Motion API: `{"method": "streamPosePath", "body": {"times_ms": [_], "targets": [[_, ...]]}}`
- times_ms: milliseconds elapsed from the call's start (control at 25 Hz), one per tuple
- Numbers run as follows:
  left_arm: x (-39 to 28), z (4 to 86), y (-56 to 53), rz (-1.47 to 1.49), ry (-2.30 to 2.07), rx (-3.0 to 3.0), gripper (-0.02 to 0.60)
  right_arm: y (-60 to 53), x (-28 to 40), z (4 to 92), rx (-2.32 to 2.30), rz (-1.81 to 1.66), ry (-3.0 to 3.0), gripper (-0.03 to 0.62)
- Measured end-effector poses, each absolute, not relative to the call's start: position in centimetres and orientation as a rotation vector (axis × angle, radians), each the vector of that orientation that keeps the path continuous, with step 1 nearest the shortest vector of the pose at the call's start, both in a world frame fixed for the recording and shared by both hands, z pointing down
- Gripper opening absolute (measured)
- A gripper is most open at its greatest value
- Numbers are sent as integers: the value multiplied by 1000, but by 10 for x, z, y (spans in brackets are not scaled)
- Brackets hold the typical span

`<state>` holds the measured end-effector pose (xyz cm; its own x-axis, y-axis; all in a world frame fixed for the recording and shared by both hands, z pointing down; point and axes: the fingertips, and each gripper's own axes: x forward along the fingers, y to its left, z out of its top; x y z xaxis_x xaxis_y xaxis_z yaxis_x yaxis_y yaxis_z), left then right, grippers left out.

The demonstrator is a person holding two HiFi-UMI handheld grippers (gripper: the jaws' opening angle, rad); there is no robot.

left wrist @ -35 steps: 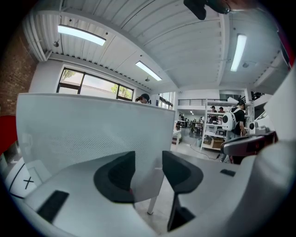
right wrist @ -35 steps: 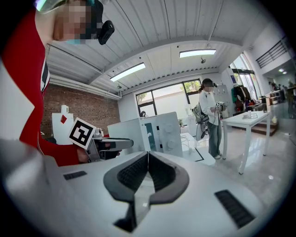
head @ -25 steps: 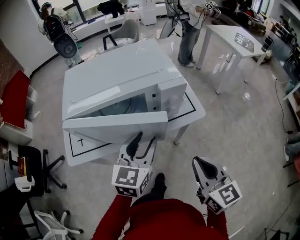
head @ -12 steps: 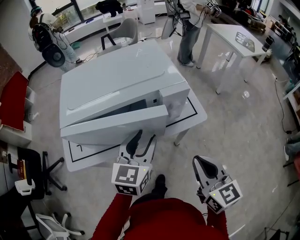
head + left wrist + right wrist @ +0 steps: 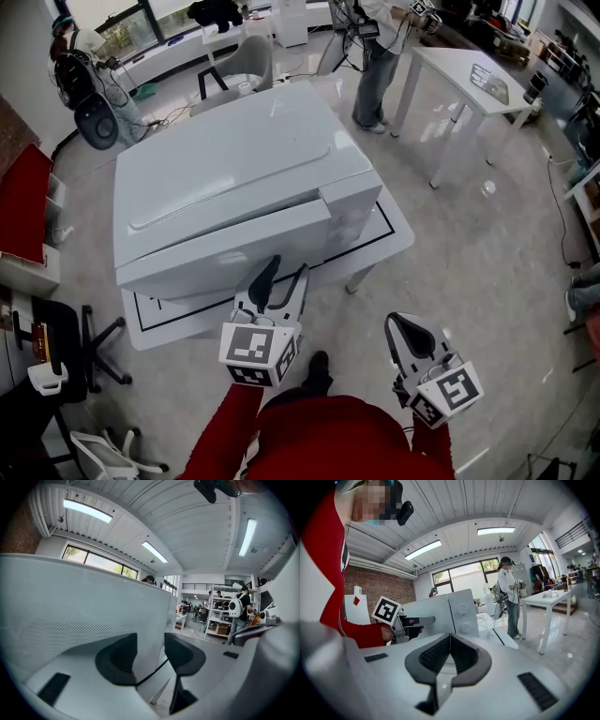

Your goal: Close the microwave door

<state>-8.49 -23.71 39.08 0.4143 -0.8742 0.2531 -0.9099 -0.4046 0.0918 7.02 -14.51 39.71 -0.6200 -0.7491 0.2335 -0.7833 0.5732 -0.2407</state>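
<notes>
The white microwave [image 5: 234, 159] stands on a white table [image 5: 389, 234]. Its door [image 5: 220, 248] lies flat, or nearly flat, against the body beside the panel with two knobs [image 5: 352, 211]. My left gripper [image 5: 281, 277] is open, its fingertips up against the lower front of the door. In the left gripper view the dotted door window [image 5: 70, 616] fills the left side, with the left gripper [image 5: 150, 653] straddling its edge. My right gripper [image 5: 405, 328] hangs shut and empty, off to the right and short of the table. The right gripper view shows the right gripper [image 5: 450, 639], the microwave [image 5: 440, 611] and the left gripper [image 5: 410, 620].
A second white table [image 5: 469, 80] stands at the back right with a person [image 5: 375, 56] beside it. An office chair [image 5: 84, 337] and a red-topped unit [image 5: 23, 197] are at the left. A grey chair [image 5: 248, 61] stands behind the microwave.
The door has swung from wide ajar to against the microwave body, with my left gripper following it forward. The right gripper has stayed where it was.
</notes>
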Motion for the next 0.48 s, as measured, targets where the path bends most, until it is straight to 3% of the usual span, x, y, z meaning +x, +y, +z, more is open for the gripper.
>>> {"method": "streamPosePath", "body": {"times_ms": [480], "targets": [[-87,391,-240,226,-1650,2405,155,-161,71,396,1328,489,-2681,14]]}}
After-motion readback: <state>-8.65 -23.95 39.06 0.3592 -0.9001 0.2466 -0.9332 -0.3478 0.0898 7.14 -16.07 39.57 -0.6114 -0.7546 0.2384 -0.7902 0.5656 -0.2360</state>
